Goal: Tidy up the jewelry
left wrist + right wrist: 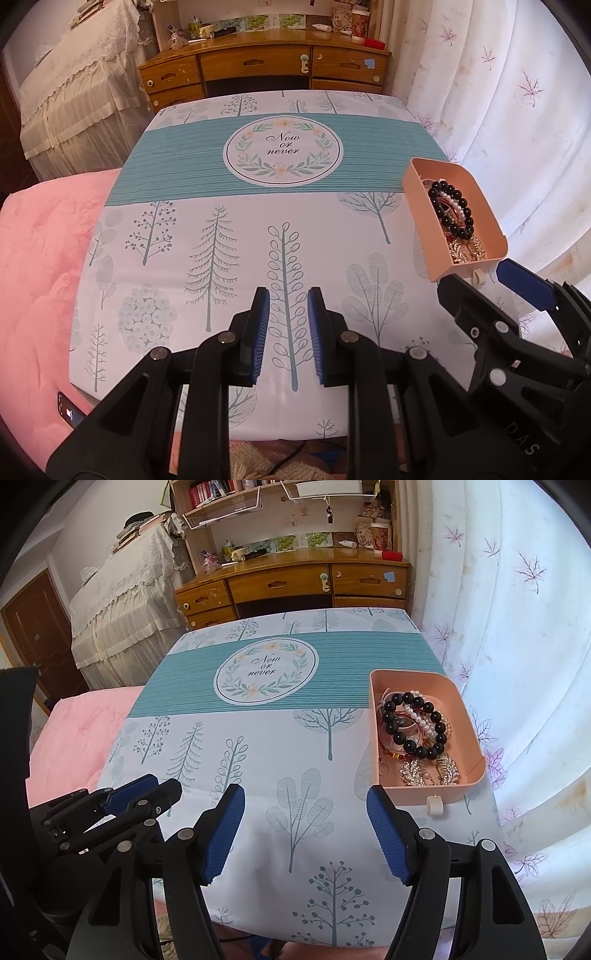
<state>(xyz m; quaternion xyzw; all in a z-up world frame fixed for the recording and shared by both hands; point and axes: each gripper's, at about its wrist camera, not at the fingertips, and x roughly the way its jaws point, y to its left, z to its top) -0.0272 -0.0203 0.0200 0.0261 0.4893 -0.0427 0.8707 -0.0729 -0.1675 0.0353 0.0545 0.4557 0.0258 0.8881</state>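
Your left gripper (286, 334) has its jaws a narrow gap apart and your right gripper (306, 834) has its jaws spread wide; both hold nothing and hover over the tree-print tablecloth (258, 775). Nothing lies between the right gripper and the pink tray (469, 716) at the right of the frame, near the curtain (524, 646). In the tray, a black bead bracelet (413, 725) lies on a pearl strand (430, 720), with red cords beneath and silver leaf-shaped pieces (428, 770) at the near end.
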